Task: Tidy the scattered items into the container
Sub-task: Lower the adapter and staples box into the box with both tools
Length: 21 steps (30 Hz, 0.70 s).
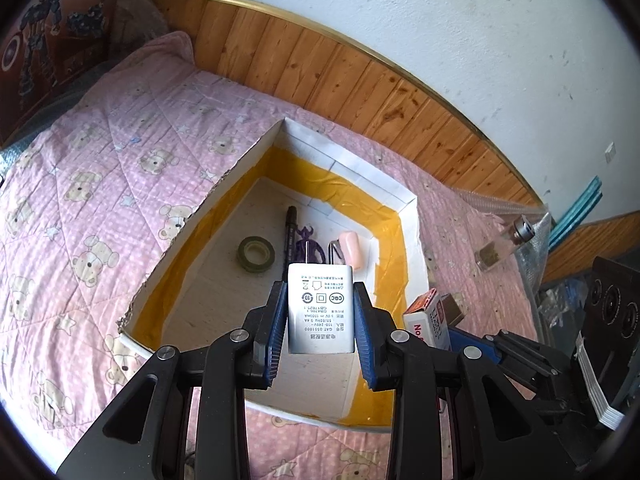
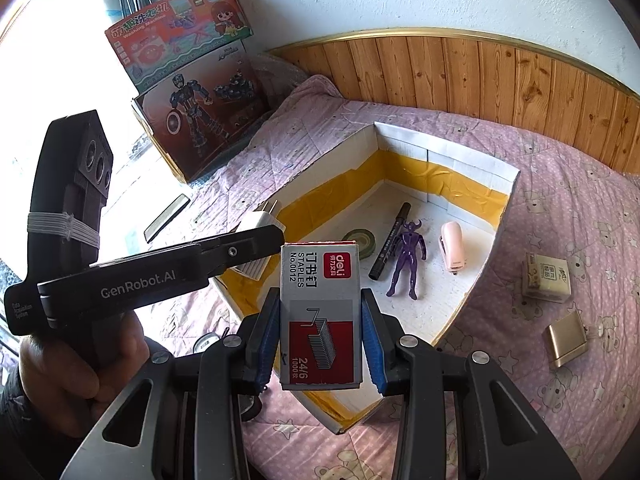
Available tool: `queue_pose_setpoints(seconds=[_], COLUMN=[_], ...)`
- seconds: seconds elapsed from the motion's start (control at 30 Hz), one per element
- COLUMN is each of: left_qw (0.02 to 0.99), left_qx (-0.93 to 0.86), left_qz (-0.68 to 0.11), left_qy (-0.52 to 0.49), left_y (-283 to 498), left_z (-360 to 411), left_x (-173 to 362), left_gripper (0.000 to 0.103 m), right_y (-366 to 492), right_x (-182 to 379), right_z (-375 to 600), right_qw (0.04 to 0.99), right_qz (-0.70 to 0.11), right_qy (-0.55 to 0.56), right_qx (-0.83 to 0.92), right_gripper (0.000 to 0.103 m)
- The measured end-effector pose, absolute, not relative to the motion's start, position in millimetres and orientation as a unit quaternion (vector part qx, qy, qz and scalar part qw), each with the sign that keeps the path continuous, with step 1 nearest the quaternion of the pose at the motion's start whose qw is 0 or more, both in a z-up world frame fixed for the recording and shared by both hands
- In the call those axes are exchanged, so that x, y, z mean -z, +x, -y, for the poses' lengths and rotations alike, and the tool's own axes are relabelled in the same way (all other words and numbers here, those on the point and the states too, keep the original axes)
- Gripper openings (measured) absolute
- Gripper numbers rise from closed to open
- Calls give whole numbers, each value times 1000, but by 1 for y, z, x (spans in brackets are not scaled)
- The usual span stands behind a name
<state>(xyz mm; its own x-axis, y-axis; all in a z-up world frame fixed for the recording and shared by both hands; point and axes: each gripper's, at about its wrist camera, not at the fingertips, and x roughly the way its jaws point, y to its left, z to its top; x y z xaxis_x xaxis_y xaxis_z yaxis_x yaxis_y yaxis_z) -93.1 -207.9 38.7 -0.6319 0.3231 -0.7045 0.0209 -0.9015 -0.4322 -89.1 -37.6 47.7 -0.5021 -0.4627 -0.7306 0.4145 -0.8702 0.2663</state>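
Charger [image 1: 321,307] handling first: I have the left gripper [image 1: 321,320] clamped across the two flat sides of this white plug adapter, prongs pointing forward, and it hangs over the near part of the open container [image 1: 408,216]. I judge the part light, rigid and smooth-shelled, so slip is the main risk; the ribbed blue pads [image 1: 276,332] on the broad faces are the correct hold. Its label reads upside down from the left wrist view: "CCC", a "10" mark, and what looks like "GAT-0501000"; the smaller print is not reliably legible.

The right gripper [image 2: 321,320] is closed on the staple box [image 2: 319,316], held by its long side walls above the container's near corner. I judge it small but dense for its size, with thin card walls that would crush under excess force. Its printing reads "deli", "STAPLES", "No.0012", "24/6" and "1000".

Already lying in the container: tape roll [image 2: 361,242], black marker [image 2: 390,246], purple figure [image 2: 407,258], pink stapler [image 2: 453,250]. Outside it on the pink quilt [image 2: 560,200] I see a small carton [image 2: 546,276], a brass-coloured block [image 2: 567,338] and a small glass bottle [image 1: 500,246]. The left tool's body reads "GenRobot.AI".
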Motion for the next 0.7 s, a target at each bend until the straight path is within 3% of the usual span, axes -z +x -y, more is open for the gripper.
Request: queue_pose_setpoints(seconds=[0.7], left_qw=[69], left_qx=[-855], left_qz=[137], left_qy=[-496], left_y=[-140], left_z=[215], left_x=[-1], left_gripper=[32], right_y=[-129], right_x=[-12], right_z=[69], right_qw=[254], right_qz=[4], right_qy=[493], right_qx=[832], right_gripper=[39])
